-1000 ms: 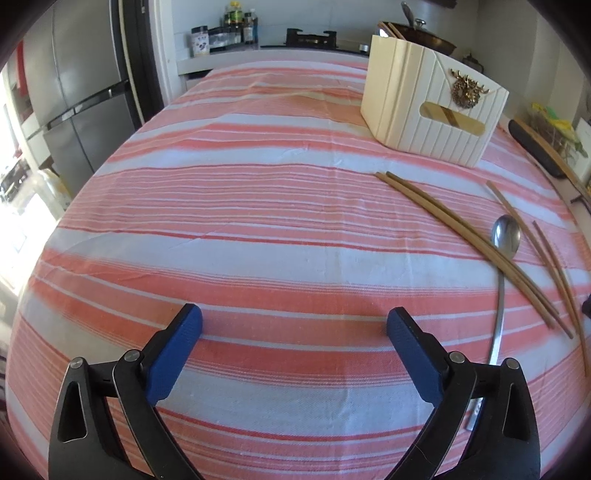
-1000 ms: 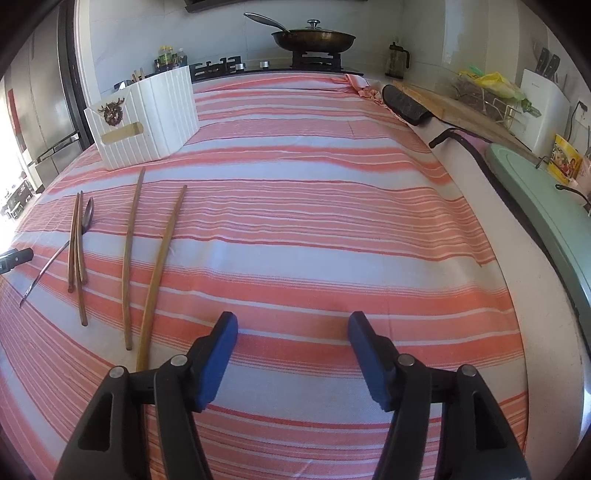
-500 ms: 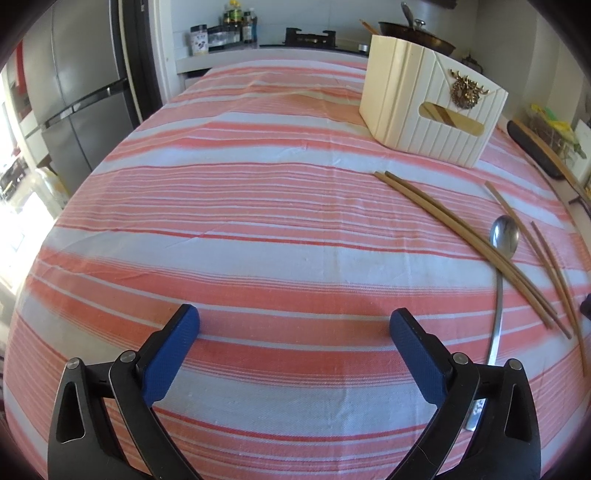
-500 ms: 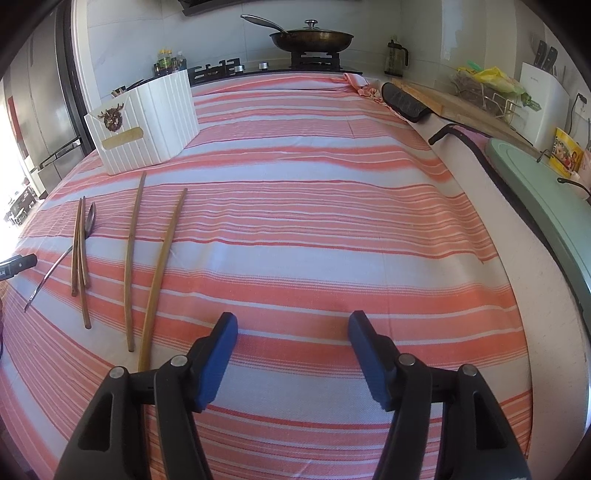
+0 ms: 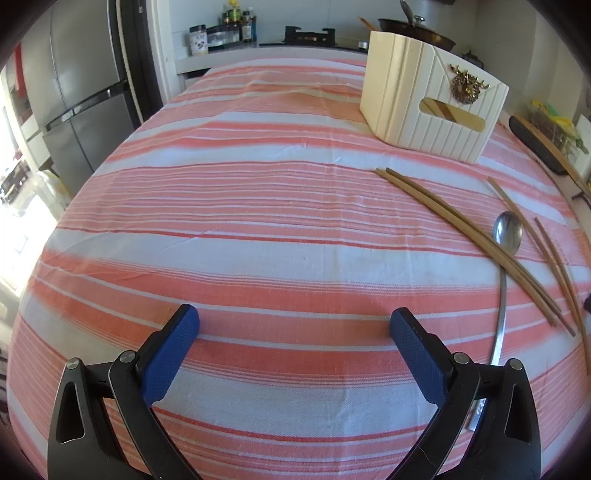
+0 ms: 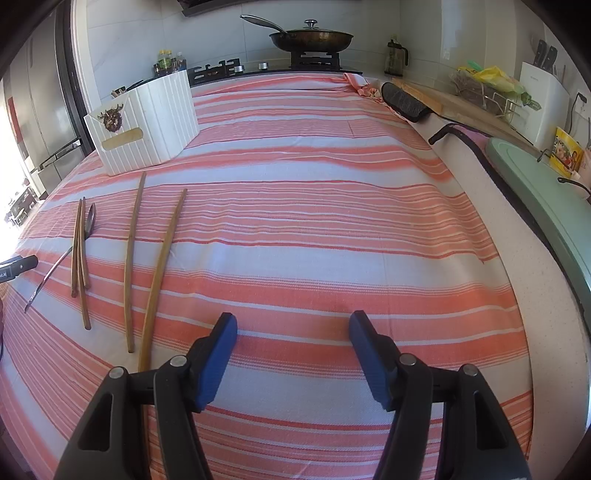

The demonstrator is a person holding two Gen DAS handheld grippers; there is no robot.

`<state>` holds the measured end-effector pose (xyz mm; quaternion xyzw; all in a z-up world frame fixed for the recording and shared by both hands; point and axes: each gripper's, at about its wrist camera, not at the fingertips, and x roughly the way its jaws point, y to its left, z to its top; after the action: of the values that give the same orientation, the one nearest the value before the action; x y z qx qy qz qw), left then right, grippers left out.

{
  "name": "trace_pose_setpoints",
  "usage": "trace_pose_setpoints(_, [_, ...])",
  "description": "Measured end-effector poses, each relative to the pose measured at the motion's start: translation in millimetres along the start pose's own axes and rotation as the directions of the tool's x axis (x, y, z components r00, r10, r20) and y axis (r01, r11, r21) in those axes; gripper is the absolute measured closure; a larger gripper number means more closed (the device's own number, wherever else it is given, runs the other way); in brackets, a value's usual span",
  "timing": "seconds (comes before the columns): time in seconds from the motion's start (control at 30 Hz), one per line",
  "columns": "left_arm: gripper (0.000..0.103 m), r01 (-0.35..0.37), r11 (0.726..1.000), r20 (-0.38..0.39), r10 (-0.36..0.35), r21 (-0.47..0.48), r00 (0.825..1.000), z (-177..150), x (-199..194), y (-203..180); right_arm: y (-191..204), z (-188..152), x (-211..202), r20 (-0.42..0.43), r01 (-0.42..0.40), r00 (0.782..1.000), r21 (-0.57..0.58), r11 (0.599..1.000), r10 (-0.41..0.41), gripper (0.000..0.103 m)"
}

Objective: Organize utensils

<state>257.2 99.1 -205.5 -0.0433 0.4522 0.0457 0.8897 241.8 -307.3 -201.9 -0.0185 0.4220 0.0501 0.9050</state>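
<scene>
On a red and white striped tablecloth lie a metal spoon (image 5: pixel 506 236) (image 6: pixel 88 223), a close pair of wooden chopsticks (image 5: pixel 465 236) (image 6: pixel 79 251) crossing its neck, and two more chopsticks (image 5: pixel 546 251) (image 6: pixel 151 266) set apart. A cream ribbed utensil box (image 5: pixel 424 107) (image 6: pixel 147 122) with a gold ornament stands behind them. My left gripper (image 5: pixel 293 328) hovers open over bare cloth, left of the utensils. Over bare cloth to the right of the utensils, my right gripper (image 6: pixel 293 332) is open too. Nothing sits between either pair of blue pads.
A stove with a lidded pan (image 6: pixel 310 37) and spice jars (image 5: pixel 221 29) is beyond the table's far edge. A fridge (image 5: pixel 85 96) stands at the left. A counter at the right carries a green board (image 6: pixel 543 192), a black brush-like object (image 6: pixel 404 101) and a knife block (image 6: pixel 543 103).
</scene>
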Motion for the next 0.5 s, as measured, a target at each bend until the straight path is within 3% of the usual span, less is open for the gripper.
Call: trace_pose_setpoints(0.5, [0.000,0.002,1.000,0.000,-0.002,0.000,1.000,-0.2,-0.1,0.4,1.3,0.5,0.2,0.000,0.004,1.000,-0.001,1.000,-0.004,0.038])
